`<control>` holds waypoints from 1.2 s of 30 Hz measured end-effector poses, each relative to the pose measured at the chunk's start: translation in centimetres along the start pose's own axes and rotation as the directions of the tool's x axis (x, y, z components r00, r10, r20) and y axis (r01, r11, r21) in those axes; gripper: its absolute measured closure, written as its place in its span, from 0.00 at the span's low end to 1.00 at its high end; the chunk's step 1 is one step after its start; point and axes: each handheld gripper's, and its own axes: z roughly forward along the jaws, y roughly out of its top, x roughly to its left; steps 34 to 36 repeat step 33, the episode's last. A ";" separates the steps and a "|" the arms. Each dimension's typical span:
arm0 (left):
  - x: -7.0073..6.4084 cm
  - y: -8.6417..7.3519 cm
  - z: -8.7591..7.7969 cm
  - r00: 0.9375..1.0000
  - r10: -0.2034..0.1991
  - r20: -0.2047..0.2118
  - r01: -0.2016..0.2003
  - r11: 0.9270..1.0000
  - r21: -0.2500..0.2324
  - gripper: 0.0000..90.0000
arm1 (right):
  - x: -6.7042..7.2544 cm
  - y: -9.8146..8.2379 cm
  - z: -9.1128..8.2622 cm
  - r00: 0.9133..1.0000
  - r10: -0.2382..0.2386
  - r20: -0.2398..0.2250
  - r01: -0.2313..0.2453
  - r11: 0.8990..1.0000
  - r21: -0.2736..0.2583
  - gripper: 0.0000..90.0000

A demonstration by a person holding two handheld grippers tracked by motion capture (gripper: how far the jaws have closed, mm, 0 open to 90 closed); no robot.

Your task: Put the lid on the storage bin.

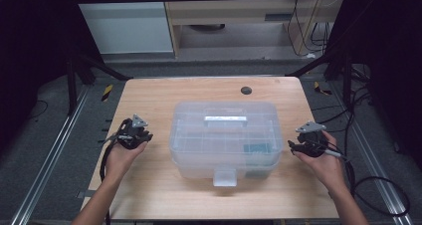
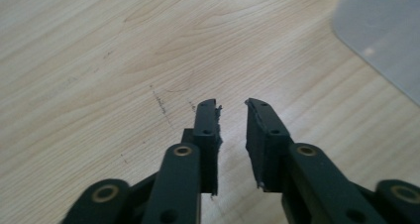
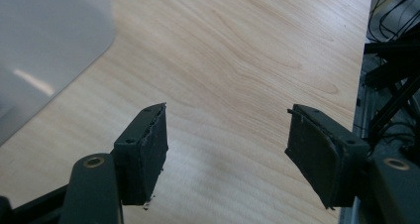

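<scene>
A clear plastic storage box [image 1: 224,138] with a lid, a pale top handle [image 1: 225,119] and a front latch [image 1: 224,176] stands in the middle of the wooden table [image 1: 164,93]. Something teal [image 1: 257,148] shows faintly inside it at the right. My left gripper [image 1: 141,135] hovers just left of the box, and its jaws [image 2: 232,105] stand a small gap apart over bare wood with nothing between them. My right gripper [image 1: 297,146] is just right of the box, its jaws [image 3: 228,110] wide apart and empty. A corner of the box [image 2: 381,30] [image 3: 44,40] appears in each gripper view.
A black round grommet [image 1: 246,90] sits near the table's far edge. The table's right edge [image 3: 359,85] lies close to the right gripper, with black cables and frame parts [image 3: 391,60] beyond it. Bare wood surrounds the box on both sides and in front.
</scene>
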 end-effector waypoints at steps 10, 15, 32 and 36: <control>0.8 -1.8 2.8 0.993 -0.116 -0.037 0.116 0.993 -0.017 0.30 | -0.4 -1.0 3.0 0.989 0.142 -0.038 -0.143 0.989 -0.038 0.29; 1.1 -2.3 3.5 0.982 -0.187 0.000 0.186 0.982 -0.029 0.19 | -0.2 -1.2 4.1 0.981 0.185 -0.058 -0.187 0.982 -0.034 0.26; 1.0 -2.9 4.4 0.975 -0.221 -0.003 0.221 0.972 -0.076 0.00 | 0.4 -1.5 5.2 0.941 0.324 -0.096 -0.327 0.945 -0.015 0.01; 1.0 -2.9 4.4 0.975 -0.221 -0.004 0.220 0.973 -0.076 0.00 | 0.4 -1.5 5.2 0.936 0.340 -0.091 -0.343 0.939 -0.018 0.01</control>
